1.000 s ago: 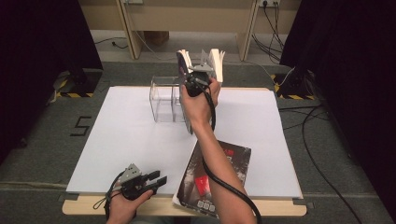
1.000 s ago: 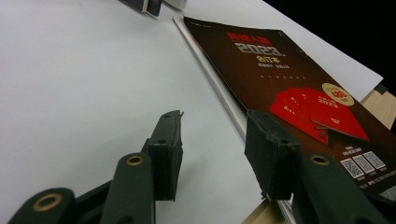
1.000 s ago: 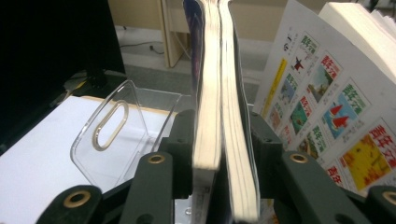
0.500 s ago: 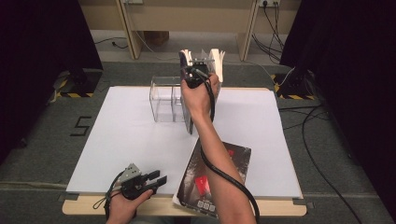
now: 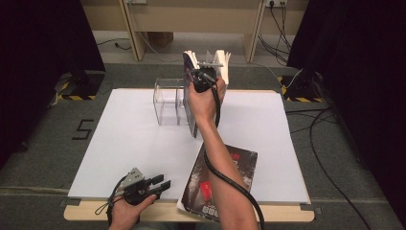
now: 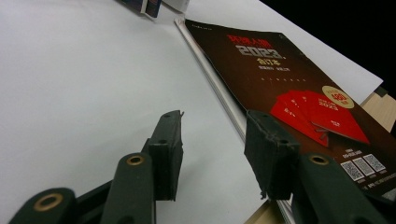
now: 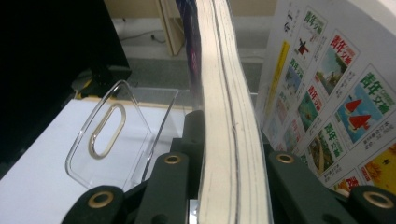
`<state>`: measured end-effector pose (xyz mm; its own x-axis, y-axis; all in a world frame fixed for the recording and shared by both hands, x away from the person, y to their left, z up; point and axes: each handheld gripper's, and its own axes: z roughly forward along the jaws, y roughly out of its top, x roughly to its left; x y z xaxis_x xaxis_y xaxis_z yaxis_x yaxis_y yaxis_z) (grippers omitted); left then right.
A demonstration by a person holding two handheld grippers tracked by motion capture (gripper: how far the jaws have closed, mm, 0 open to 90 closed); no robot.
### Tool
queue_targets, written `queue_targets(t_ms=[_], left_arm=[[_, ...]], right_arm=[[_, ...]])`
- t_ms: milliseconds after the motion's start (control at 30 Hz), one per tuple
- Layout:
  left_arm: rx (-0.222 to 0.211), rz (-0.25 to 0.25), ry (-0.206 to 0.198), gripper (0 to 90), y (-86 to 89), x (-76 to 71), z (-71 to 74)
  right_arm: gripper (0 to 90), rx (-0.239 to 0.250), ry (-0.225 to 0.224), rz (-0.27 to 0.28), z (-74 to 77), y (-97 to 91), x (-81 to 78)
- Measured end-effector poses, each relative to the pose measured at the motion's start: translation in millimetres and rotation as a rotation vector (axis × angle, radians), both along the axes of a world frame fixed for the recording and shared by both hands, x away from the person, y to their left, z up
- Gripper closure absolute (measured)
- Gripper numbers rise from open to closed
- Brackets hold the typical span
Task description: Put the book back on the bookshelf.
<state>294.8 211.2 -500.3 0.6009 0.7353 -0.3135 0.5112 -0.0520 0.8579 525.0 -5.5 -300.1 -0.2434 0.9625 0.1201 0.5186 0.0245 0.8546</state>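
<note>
Between the right gripper's (image 5: 206,64) just-closing jaws stands a thick white-paged stack of magazines (image 7: 229,116), clamped beside the clear acrylic holder (image 7: 112,135), apparently awaiting slotting in; the left gripper's (image 6: 215,140) jaws gape empty.

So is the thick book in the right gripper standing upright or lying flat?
Upright: the thick book stands on edge between the right gripper jaws, beside the clear holder.

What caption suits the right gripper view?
Claw clamps a thick book upright beside a clear acrylic holder.
</note>
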Motion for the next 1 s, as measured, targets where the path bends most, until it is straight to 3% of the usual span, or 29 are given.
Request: queue_targets(t_ms=[133,167,267,400,633,867,1000], left_arm=[[-0.004,-0.003,0.000,55.6,-0.2,0.3,-0.2],[-0.002,-0.004,0.000,55.7,0.2,0.3,0.1],[-0.006,-0.004,-0.003,55.7,0.1,0.2,0.4],[-0.007,-0.006,-0.005,55.7,0.4,-0.5,0.6],[-0.007,-0.009,-0.005,55.7,0.5,-1.6,0.4],[-0.003,-0.007,-0.004,55.7,0.0,-1.5,-0.1],[-0.002,-0.012,-0.002,55.7,-1.1,-1.9,-0.5]], right_arm=[[76.9,0.018,-0.042,-0.015,3.1,-1.5,1.7],[77.0,0.029,-0.078,-0.018,4.8,-1.9,3.5],[76.9,0.034,-0.084,-0.030,5.0,-1.7,5.4],[76.7,-0.007,-0.110,-0.056,-11.2,5.8,5.4],[74.8,-0.060,-0.111,-0.094,-12.1,9.0,2.9],[70.8,-0.114,-0.122,-0.071,-13.6,8.0,-0.5],[68.4,-0.115,-0.125,-0.065,-14.3,6.0,-2.6]])
